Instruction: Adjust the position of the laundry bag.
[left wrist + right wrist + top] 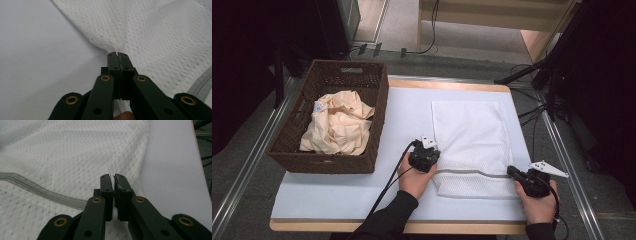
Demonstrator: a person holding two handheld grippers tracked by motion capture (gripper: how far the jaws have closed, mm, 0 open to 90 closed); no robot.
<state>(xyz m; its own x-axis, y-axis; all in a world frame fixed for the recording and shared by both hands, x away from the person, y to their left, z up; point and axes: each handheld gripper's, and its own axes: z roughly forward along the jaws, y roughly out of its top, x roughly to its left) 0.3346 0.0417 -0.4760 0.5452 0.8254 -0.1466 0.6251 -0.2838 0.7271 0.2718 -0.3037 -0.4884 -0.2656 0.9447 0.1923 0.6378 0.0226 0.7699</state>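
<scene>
From the high view I see a white mesh laundry bag (pixel 469 147) lying flat on the pale table cover (pixel 337 192), right of centre, with its grey zipper (pixel 472 173) running across its near end. My left gripper (pixel 426 156) sits at the bag's left edge, level with the zipper's left end, held in the left hand (pixel 414 180). My right gripper (pixel 517 176) sits at the bag's near right corner, by the zipper's right end, held in the right hand (pixel 539 202). At the far left of the table stands a dark wicker basket (pixel 372 130) holding a crumpled cream garment (pixel 339 122).

In the left gripper view, the jaws are pressed together on a pinch of the mesh bag (pixel 155 37) at its edge; the fabric puckers up into the tips of the left gripper (pixel 117 56). A strip of the zipper (pixel 202 85) shows at the right, and the bare cover (pixel 37 62) lies to the left.

In the right gripper view, the jaws of the right gripper (pixel 114 178) stand nearly closed with a thin gap at the tips, and something small and white sits between them lower down; I cannot tell what it is. The zipper (pixel 42 191) runs off to the left across the mesh bag (pixel 75 152).
</scene>
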